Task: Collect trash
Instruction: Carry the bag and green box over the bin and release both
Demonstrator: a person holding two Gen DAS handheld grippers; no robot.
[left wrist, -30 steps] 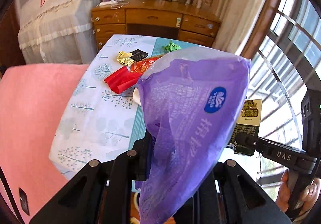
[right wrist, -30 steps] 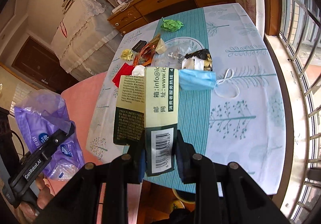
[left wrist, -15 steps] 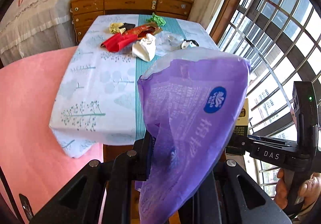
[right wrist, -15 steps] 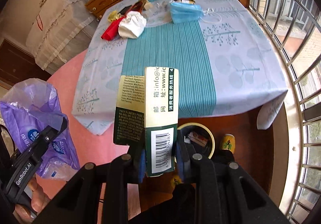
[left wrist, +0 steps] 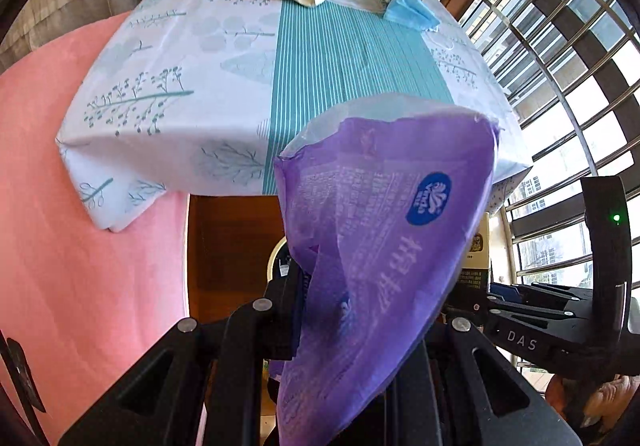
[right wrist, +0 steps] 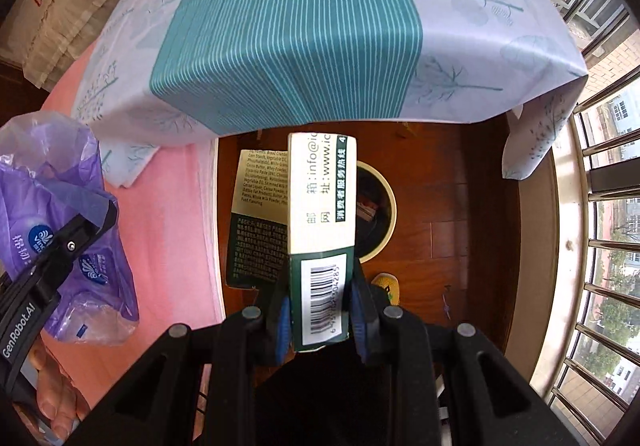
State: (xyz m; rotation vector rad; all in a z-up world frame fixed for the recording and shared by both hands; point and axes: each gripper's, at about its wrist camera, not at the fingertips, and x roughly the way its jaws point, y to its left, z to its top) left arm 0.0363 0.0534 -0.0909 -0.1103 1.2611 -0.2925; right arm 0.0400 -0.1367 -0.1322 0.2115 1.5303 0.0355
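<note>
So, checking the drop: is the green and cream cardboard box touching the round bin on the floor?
Apart. In the right wrist view the box, clamped in the right gripper, hangs above the bin.

Green-cream box (right wrist: 322,230) upright over bin (right wrist: 382,206); purple bag (left wrist: 380,266) crumpled, w/ open mouth.

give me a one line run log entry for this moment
left gripper: shut on purple bag | right gripper: shut on box | bin: on floor under box | table: trash left
</note>
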